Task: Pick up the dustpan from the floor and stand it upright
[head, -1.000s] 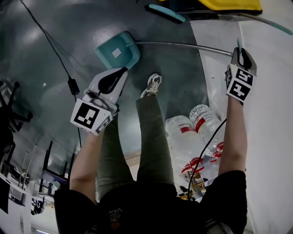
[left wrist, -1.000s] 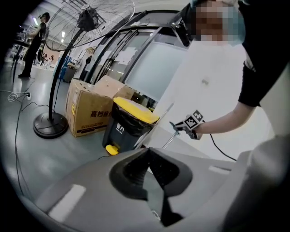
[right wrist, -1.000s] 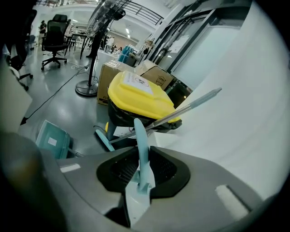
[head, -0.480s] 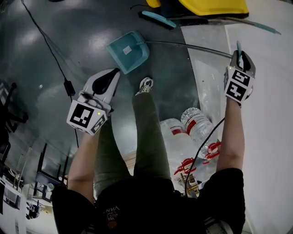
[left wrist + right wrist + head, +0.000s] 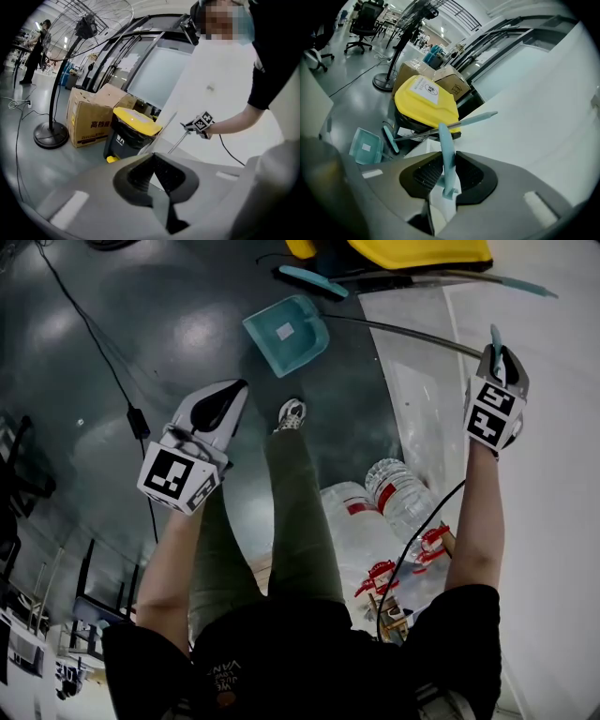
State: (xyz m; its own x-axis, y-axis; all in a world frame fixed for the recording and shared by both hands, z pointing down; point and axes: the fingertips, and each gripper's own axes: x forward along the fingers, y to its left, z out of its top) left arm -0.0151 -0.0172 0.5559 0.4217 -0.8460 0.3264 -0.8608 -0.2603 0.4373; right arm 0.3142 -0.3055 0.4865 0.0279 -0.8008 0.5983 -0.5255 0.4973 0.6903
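The dustpan has a teal pan [image 5: 286, 334] and a long metal pole [image 5: 403, 331] ending in a teal grip. My right gripper [image 5: 497, 354] is shut on that grip at the right, beside the white wall. In the right gripper view the grip [image 5: 446, 150] stands between the pads of my right gripper [image 5: 446, 174], and the pan [image 5: 365, 146] hangs low at the left. My left gripper [image 5: 228, 397] is shut and empty, apart from the dustpan, above the person's left leg. In the left gripper view my left gripper [image 5: 152, 176] points toward the right gripper [image 5: 202, 123].
A yellow-lidded bin [image 5: 424, 101] stands ahead with a teal broom [image 5: 389, 138] lying at its foot. Packs of water bottles [image 5: 384, 512] sit by the person's right side. A cable [image 5: 94, 334] runs over the floor; a fan stand [image 5: 50, 133] and a cardboard box [image 5: 91, 117] are beyond.
The right gripper has lifted the handle end a little. The teal pan has swung to the right and farther away, tilting more on end. The left gripper rose slightly.
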